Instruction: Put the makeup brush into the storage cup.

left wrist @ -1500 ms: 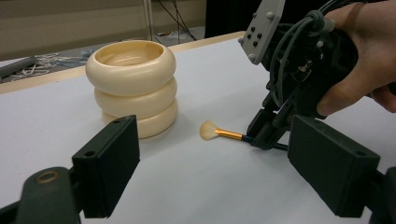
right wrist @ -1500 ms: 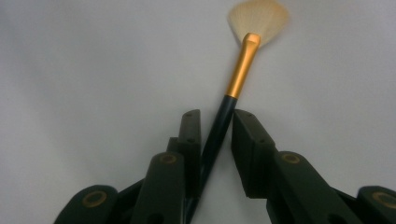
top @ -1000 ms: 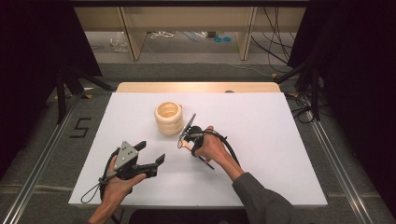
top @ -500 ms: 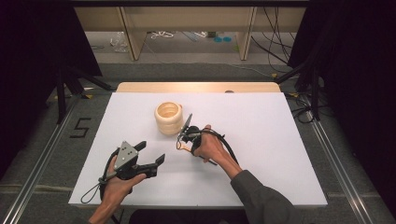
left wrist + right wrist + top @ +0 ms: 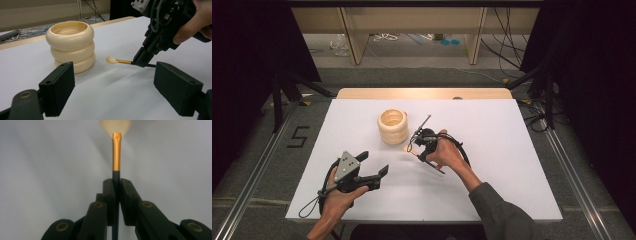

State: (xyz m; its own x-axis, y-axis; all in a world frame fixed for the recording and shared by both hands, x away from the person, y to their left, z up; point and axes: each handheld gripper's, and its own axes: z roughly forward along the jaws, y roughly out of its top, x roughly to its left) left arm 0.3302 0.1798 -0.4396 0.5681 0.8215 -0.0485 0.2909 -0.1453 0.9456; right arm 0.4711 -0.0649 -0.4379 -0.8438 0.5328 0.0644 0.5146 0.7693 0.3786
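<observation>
A stack of cream rings (image 5: 393,126) (image 5: 72,46) stands upright on the white table (image 5: 512,150). My right gripper (image 5: 418,150) (image 5: 117,187) is shut on a thin brush (image 5: 116,152) with a dark handle, a gold ferrule and cream bristles. The brush (image 5: 117,60) points at the base of the stack, its tip low over the table and a short way from the rings. In the right gripper view the bristles run out of the top edge. My left gripper (image 5: 374,164) (image 5: 117,87) stands open nearer the front, left of the brush, with nothing between its jaws.
A wooden strip (image 5: 422,93) borders the table's far edge. Behind it are shelves and cables on the floor (image 5: 412,37). Dark stands (image 5: 287,85) flank the table on both sides. Metal rails (image 5: 577,170) run along the floor.
The right hand with the brush has shifted very slightly near the stack. The left gripper has stayed in place and open.
</observation>
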